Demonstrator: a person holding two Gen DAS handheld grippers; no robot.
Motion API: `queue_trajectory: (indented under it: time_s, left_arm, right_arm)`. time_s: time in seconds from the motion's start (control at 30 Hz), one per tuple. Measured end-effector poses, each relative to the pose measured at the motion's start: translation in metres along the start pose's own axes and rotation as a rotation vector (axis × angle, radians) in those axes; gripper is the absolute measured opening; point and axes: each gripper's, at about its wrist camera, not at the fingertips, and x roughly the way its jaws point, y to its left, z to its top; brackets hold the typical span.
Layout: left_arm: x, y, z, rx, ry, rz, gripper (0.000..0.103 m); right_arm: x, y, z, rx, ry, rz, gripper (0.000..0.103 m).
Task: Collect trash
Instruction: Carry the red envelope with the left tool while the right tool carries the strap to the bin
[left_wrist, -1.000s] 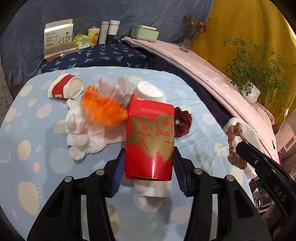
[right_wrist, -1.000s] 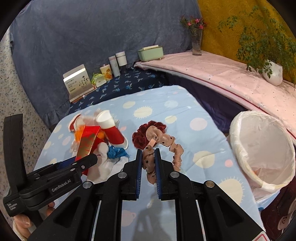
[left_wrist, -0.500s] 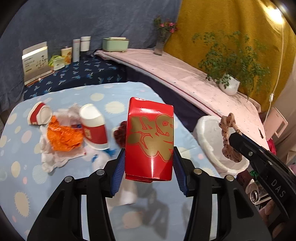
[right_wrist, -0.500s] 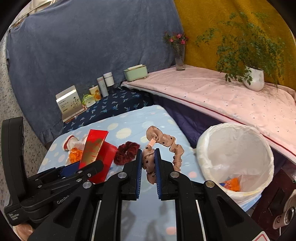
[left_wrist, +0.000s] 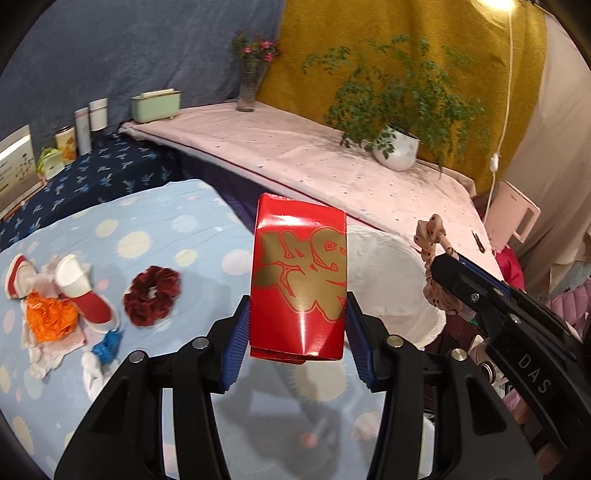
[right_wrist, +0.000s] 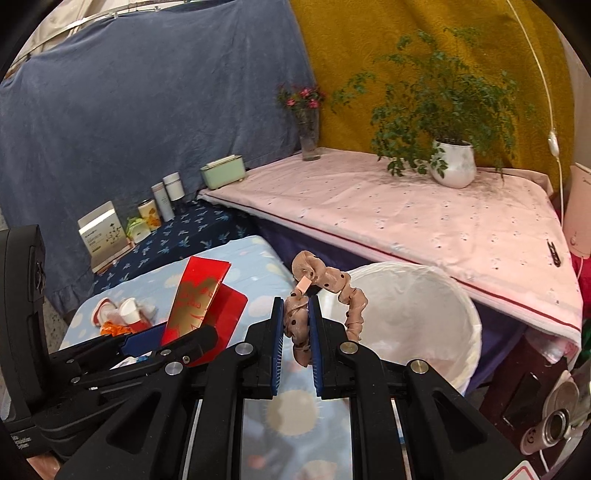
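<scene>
Leftover pile: near the counter's (left_wrist: 207, 229) left edge lie two tipped cups (left_wrist: 79, 291), an orange wad (left_wrist: 50, 321), white tissue (left_wrist: 44, 354) and a blue scrap (left_wrist: 107, 341); they look like trash not yet collected.
Dark scrunchie: the maroon scrunchie (left_wrist: 151, 297) lies flat on the counter just right of the pile, apart from both grippers.
Left gripper: the left gripper (left_wrist: 297, 332) carries the red box (left_wrist: 299, 280) upright, jaws pressed on its two side walls near the bottom, so the gold print faces the camera and the box clears the counter.
Why held so: a low side grip likely leaves the box free to drop straight down once the jaws spread.
Right gripper: the right gripper (right_wrist: 296, 332) has its jaws pinching the pink scrunchie (right_wrist: 325, 291); one loop is caught between the blue pads (right_wrist: 277, 339) and the rest arcs up and right, over the bin's near rim.
Bin: the white-lined bin (right_wrist: 424, 317) stands off the counter's right edge, below the pink shelf (right_wrist: 406, 214); its mouth is open upward and what it holds is not visible here.
Stage: both loads are lifted and near the bin, the box short of the rim; release over the mouth seems next.
Risk: the scrunchie could snag on the pads.
</scene>
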Motion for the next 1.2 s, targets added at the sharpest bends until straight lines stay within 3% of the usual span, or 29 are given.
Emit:
queue_trajectory:
  time_s: [0.57,1.2]
  left_arm:
    - [0.048,-0.062,0.019,0.12,0.049,-0.099,0.047]
    - [0.08,-0.078,0.025,0.141,0.077,-0.121,0.047]
  right_arm:
    - [0.006,-0.061,0.015,0.042,-0.014,-0.102,0.012]
    - [0.022,-0.08,0.014,0.056,0.002,-0.142,0.012]
